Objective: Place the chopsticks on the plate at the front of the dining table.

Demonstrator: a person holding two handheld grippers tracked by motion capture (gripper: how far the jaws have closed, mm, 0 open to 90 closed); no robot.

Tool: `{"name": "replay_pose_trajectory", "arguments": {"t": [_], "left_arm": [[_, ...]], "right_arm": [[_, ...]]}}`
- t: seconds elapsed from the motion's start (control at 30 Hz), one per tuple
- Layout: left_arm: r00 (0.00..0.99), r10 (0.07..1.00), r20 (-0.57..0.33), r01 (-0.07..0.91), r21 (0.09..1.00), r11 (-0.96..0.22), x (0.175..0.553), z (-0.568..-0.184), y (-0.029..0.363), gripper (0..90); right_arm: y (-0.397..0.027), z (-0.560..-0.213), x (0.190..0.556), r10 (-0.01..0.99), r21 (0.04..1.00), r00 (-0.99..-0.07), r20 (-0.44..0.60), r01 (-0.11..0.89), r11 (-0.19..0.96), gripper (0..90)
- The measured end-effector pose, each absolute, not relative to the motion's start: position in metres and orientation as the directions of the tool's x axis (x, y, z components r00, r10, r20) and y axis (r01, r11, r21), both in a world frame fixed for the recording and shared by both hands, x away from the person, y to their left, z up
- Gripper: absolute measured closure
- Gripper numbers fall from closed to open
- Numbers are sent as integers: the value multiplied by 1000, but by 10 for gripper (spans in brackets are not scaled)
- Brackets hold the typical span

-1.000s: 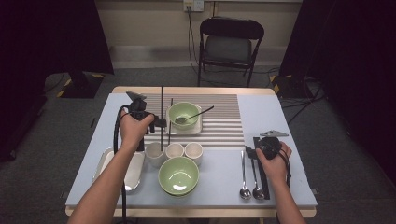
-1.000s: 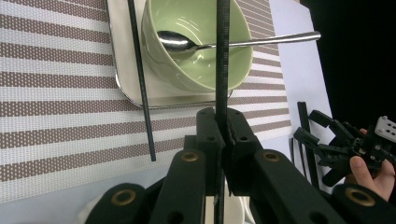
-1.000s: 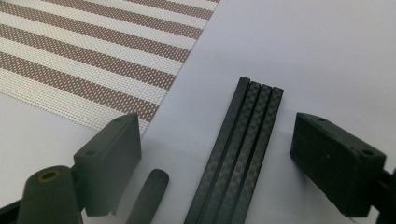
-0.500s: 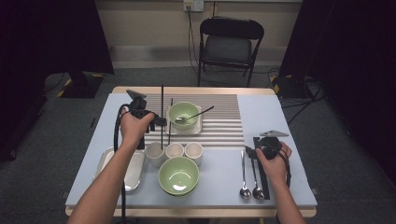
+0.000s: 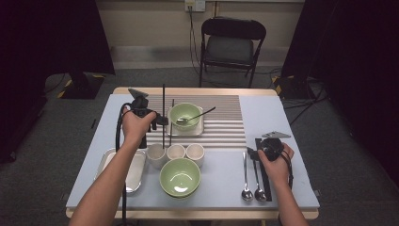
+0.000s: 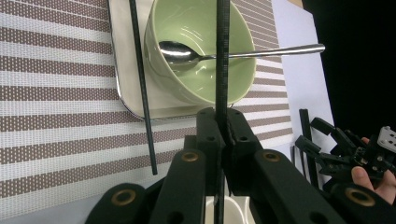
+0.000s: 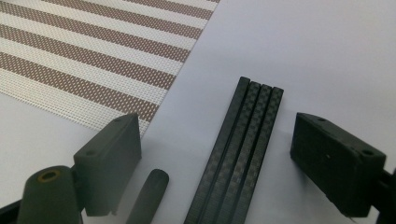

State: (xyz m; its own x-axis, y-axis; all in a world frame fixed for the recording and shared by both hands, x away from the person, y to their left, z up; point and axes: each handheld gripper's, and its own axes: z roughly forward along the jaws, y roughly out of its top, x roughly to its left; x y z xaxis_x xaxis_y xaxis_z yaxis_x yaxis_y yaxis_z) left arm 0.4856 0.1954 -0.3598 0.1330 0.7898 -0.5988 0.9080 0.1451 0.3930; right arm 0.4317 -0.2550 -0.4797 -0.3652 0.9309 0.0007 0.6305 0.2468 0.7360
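Two forearms reach in from the near edge, a gripper in each hand.

The left forearm stretches forward and slightly inward, its hand wrapped around the left gripper, whose jaws stand pressed together on a thin black chopstick that rises upright between them. The right forearm is shorter in reach, the right hand holding the right gripper low over the table's near right part, jaws spread wide apart with nothing pinched between them. A cable loops down from the left gripper along the arm.
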Motion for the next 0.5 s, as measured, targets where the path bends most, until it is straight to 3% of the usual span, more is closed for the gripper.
{"name": "replay_pose_trajectory", "arguments": {"t": [0.5], "left_arm": [[115,787,-606,899,401,177,493,-360,195,864]], "right_arm": [[-255,-480,432,931,736,-365,1,630,246,152]]}}
